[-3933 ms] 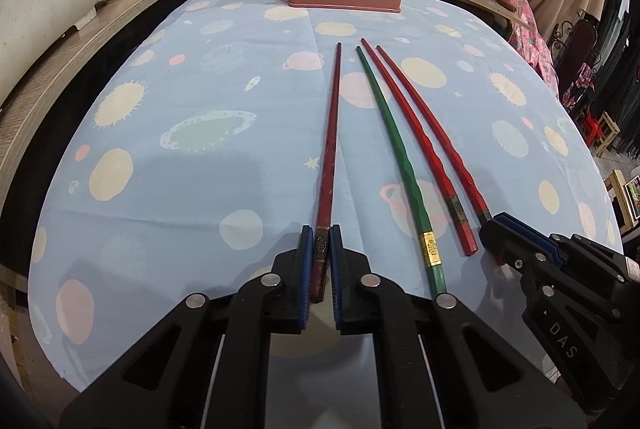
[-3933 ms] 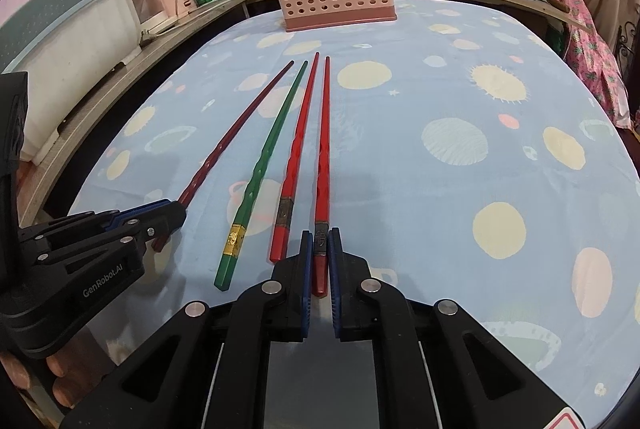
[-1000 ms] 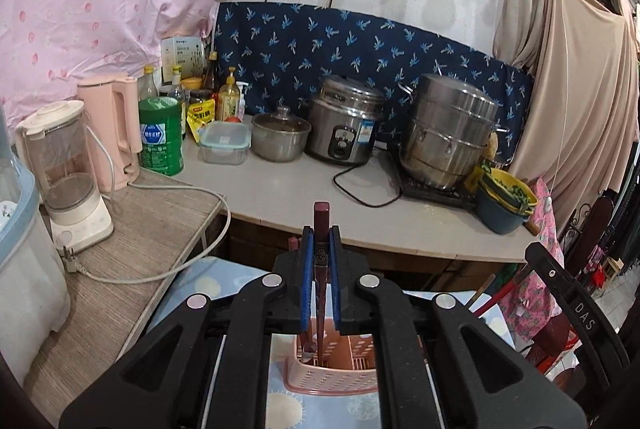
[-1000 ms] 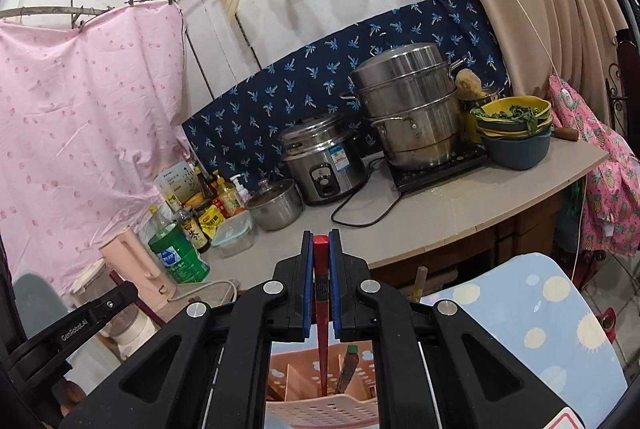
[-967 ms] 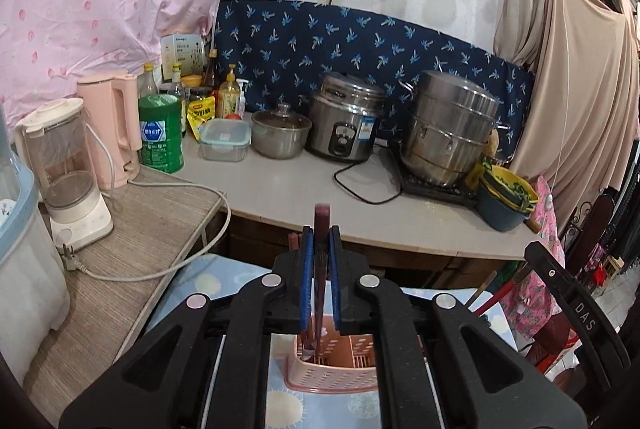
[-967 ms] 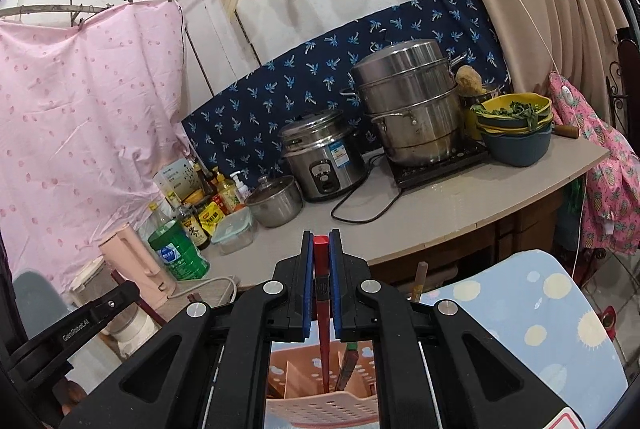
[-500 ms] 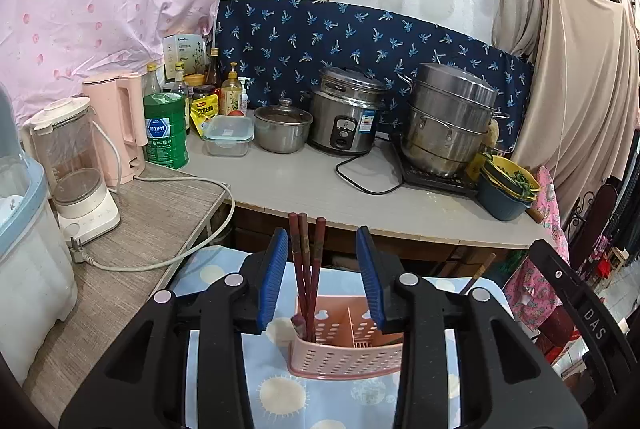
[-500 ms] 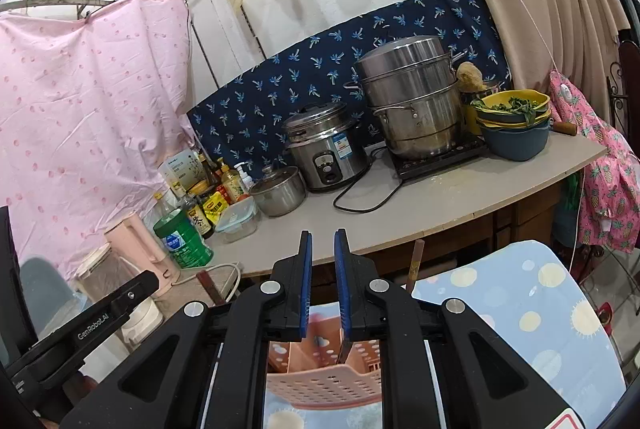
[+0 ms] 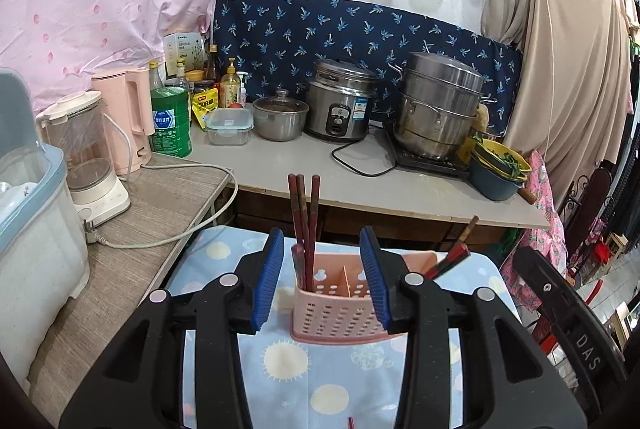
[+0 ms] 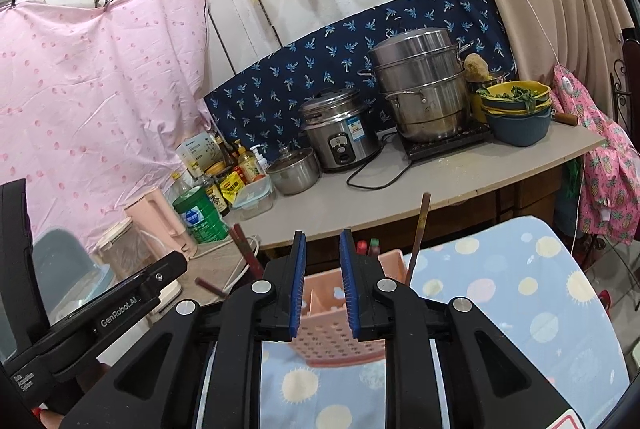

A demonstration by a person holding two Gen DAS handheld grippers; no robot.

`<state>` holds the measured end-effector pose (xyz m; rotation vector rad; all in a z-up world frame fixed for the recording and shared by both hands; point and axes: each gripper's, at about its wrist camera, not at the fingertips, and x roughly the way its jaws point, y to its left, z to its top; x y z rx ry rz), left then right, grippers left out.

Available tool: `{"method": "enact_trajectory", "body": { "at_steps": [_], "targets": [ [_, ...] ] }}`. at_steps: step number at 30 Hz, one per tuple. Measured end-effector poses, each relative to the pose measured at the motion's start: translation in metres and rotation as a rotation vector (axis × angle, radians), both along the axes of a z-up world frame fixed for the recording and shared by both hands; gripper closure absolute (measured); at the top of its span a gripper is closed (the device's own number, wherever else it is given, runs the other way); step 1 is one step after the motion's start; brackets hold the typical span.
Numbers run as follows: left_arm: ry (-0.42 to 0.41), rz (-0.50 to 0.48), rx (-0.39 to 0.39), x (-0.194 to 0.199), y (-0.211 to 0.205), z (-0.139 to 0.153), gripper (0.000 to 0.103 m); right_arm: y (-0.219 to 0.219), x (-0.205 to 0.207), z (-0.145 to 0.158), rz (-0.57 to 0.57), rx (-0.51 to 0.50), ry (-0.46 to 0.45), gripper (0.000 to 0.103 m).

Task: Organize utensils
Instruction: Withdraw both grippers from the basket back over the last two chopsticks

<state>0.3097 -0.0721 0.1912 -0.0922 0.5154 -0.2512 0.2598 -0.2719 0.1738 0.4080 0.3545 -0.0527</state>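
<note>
- The left claw [image 9: 320, 277] is spread, nothing between its pads; its jaws have just been opening. The right claw [image 10: 323, 283] stands only a little apart, also empty, and has likewise just been opening.
- Straight ahead of both claws, between the pads in each view, stands the pink basket [image 9: 340, 309] on the blue cloth [image 9: 288, 381].
- Three chopsticks [image 9: 304, 225] stand nearly upright in the basket's left cell, just past the left claw's left pad. More sticks [image 9: 452, 257] lean out of the cell beyond its right pad; the right wrist view shows one brown stick [image 10: 418, 233] poking up just right of the right claw.
- This looks like the release-and-retreat step: both sticks appear dropped in, so the job now is to get clear cleanly.
- Draw each claw back along its own line, no sideways swing; the upright sticks are near the left pad and a brush could tip them or drag the light basket.
- Keep the two claws apart from each other: the right claw's body [image 9: 576, 329] sits close at the left claw's right.
- A red tip [image 9: 350, 422] shows on the cloth below the left claw, so more may be left to fetch; I cannot tell how many.
- The counter [image 9: 360, 185] with pots lies well beyond and needs no attention.
</note>
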Motion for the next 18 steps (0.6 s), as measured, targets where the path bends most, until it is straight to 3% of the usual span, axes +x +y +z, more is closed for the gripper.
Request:
{"method": "enact_trajectory", "body": {
  "at_steps": [10,18],
  "targets": [
    [0.029,-0.029,0.028,-0.046,0.005,-0.020,0.062,0.018,-0.052,-0.022,0.050,0.017,0.056,0.085],
    [0.097,-0.051,0.056,-0.091,0.018,-0.060,0.059,0.037,-0.105,-0.059,0.120,0.007,0.162,0.085]
  ]
}}
